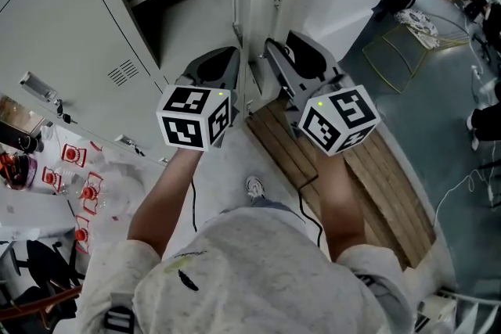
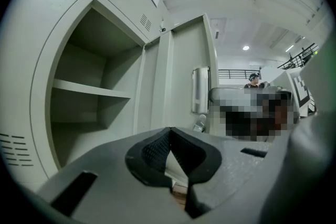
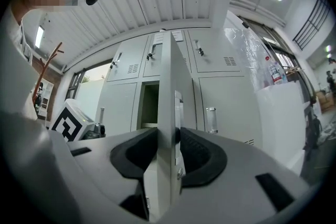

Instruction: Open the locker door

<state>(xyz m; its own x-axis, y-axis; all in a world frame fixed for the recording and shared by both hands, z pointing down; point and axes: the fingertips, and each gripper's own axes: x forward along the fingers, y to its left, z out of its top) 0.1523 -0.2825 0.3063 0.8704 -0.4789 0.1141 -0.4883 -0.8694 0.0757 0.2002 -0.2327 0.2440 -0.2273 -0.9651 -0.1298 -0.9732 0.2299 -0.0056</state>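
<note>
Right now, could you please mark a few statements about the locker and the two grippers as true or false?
1. The right gripper has the edge of the locker door between its jaws. True.
2. The left gripper also grips that door. False: its jaws are together on nothing.
3. The locker door stands open. True.
4. Boxes fill the shelf. False: nothing shows on the shelf.

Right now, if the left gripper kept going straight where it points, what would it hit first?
The left gripper would probably hit the upright frame post between the open compartment and the locker door; depth is unclear.
</note>
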